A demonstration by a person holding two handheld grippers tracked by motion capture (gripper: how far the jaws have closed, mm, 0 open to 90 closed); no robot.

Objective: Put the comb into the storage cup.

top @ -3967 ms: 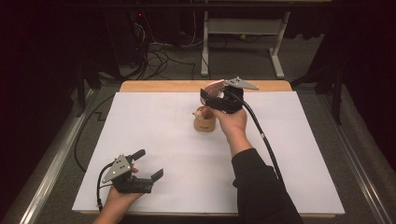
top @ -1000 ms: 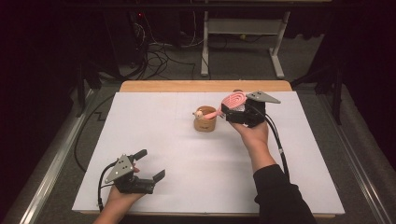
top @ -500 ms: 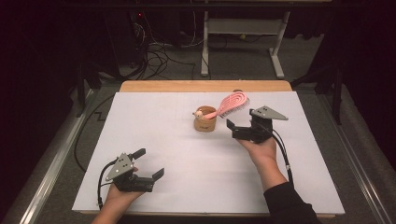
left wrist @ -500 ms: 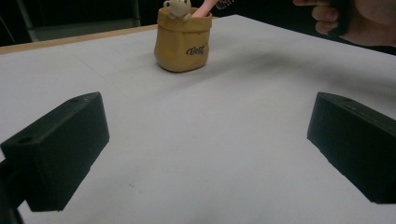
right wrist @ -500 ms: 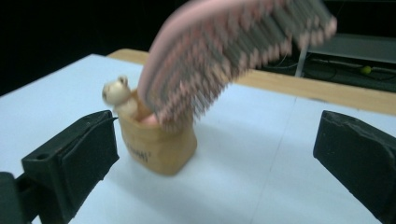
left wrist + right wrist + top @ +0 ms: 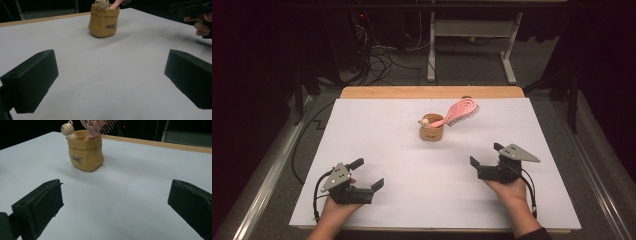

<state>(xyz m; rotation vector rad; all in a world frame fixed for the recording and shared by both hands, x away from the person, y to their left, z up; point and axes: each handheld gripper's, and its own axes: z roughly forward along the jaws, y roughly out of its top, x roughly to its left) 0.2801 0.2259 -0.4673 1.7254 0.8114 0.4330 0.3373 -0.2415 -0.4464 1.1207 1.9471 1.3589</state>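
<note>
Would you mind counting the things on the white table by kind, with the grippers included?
Brush: 1, pink, handle down in the pot
Pot: 1, tan, with a small bear figure on its rim
Grippers: 2, left gripper and right gripper, both open and empty
Total: 4

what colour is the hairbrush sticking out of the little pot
Pink; the hairbrush leans out of the tan pot. Clearest in the high view.
</note>
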